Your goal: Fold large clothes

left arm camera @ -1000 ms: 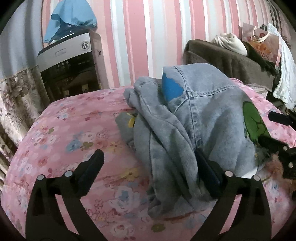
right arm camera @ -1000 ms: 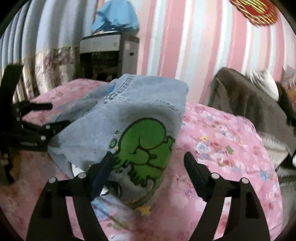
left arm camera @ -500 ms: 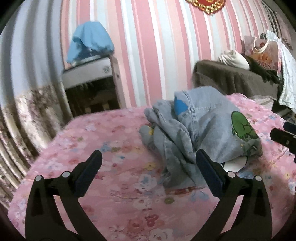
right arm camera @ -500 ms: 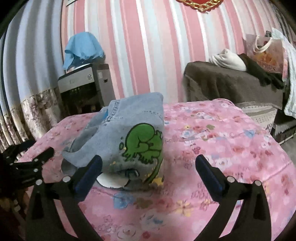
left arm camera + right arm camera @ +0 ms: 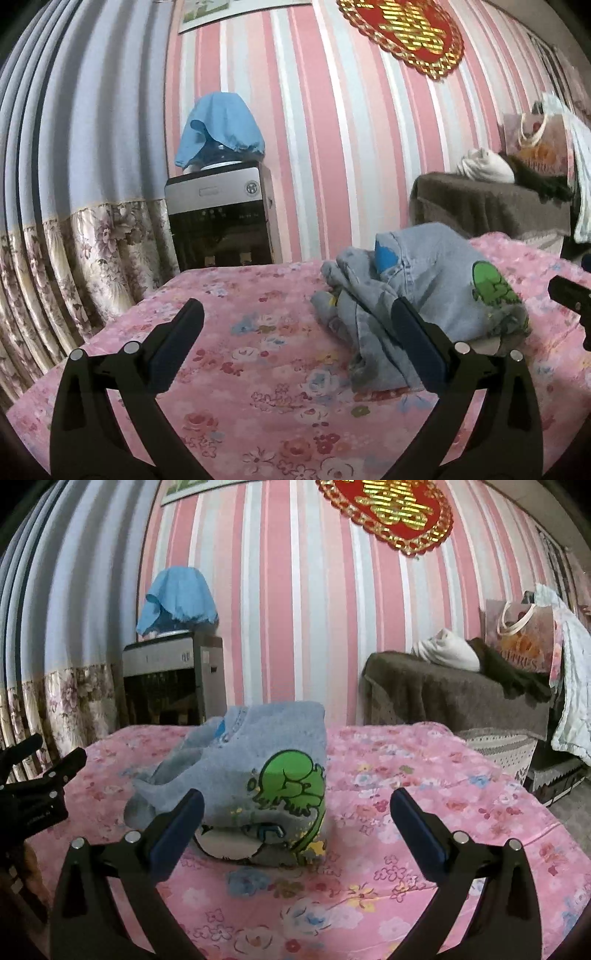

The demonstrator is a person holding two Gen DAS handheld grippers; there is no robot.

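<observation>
Denim garment (image 5: 236, 775) lies bundled on the bed (image 5: 424, 794), near its far edge and toward the far left corner, partly folded into a rough mound. Judged soft, limp and fairly heavy for cloth: it should sag and drag, not slip. Best hold is probably a seamed hem or a corner of the loose flap on its left side. Pale blue wash, a green cartoon print (image 5: 291, 782) on the near face, a bright blue patch (image 5: 386, 254) near the top. Left gripper (image 5: 295, 345) and right gripper (image 5: 293, 827) both have jaws spread wide, nothing between them, short of the cloth.
</observation>
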